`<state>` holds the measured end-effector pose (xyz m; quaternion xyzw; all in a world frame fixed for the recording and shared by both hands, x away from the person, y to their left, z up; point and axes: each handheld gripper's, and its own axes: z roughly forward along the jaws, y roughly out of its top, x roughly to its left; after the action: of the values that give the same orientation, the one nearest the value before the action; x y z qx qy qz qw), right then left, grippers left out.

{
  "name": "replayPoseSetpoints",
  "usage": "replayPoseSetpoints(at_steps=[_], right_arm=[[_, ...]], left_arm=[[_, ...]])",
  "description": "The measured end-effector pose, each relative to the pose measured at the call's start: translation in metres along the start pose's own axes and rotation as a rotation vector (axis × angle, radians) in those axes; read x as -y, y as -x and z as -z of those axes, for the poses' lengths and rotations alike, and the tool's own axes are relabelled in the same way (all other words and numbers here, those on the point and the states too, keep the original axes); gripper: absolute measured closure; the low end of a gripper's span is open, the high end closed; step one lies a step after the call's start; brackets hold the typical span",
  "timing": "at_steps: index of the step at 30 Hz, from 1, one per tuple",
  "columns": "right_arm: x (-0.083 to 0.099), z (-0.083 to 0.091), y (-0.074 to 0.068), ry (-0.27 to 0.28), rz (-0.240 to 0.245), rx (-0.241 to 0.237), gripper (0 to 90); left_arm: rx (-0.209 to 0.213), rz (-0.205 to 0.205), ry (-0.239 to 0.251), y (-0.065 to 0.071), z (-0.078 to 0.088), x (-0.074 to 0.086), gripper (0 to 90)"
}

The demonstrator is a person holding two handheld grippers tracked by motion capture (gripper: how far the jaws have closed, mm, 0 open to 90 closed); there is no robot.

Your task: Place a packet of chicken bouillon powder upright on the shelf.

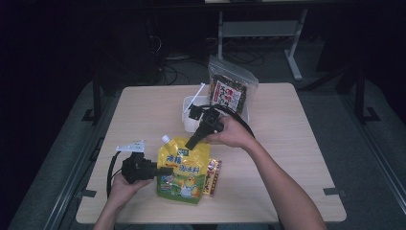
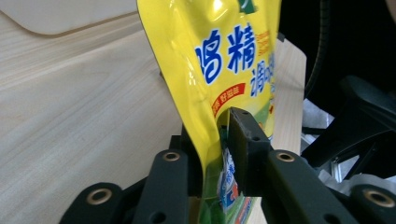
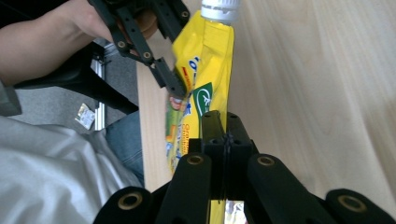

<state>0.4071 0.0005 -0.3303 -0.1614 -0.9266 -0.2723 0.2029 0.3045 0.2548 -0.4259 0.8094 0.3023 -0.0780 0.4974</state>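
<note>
Both grippers are clamped on the yellow pouch (image 1: 184,167): the left gripper (image 1: 165,170) pinches its left edge, the right gripper (image 1: 190,143) its top edge. The pouch sits at the table's (image 1: 297,143) near middle, beside a snack packet (image 1: 213,177).

Pale wooden worktop (image 1: 287,158) with rounded corners, standing on grey floor. Lying on it: yellow spouted pouch (image 1: 184,170) near the front edge, small red-and-gold packet (image 1: 213,178) just beside it, white container (image 1: 191,103) toward the back, clear bag of dark snacks (image 1: 231,88) leaning behind.
</note>
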Motion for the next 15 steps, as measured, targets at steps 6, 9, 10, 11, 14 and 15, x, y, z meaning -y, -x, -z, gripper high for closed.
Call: replayPoseSetpoints(at_steps=[6,9,10,11,14,15], right_arm=[[0.002,0.002,-0.005,0.009,-0.027,-0.020,89.4],[0.001,0.002,-0.010,0.007,-0.029,-0.023,89.5],[0.001,0.002,-0.012,0.009,-0.025,-0.020,89.5],[0.001,0.002,-0.014,0.012,-0.023,-0.022,89.5],[0.001,0.002,-0.019,0.012,-0.028,-0.021,89.5],[0.001,0.002,-0.021,0.012,-0.034,-0.019,89.5]], left_arm=[[-0.016,-0.001,-0.003,0.000,0.001,0.000,65.6],[-0.021,-0.004,-0.005,-0.001,0.002,0.000,62.0],[-0.021,-0.005,-0.005,0.000,0.002,0.000,61.1],[-0.023,-0.008,-0.004,0.000,0.002,-0.001,60.1],[-0.037,-0.014,-0.003,0.001,0.003,-0.001,56.4],[-0.044,-0.015,0.002,0.001,0.004,-0.001,54.1]])
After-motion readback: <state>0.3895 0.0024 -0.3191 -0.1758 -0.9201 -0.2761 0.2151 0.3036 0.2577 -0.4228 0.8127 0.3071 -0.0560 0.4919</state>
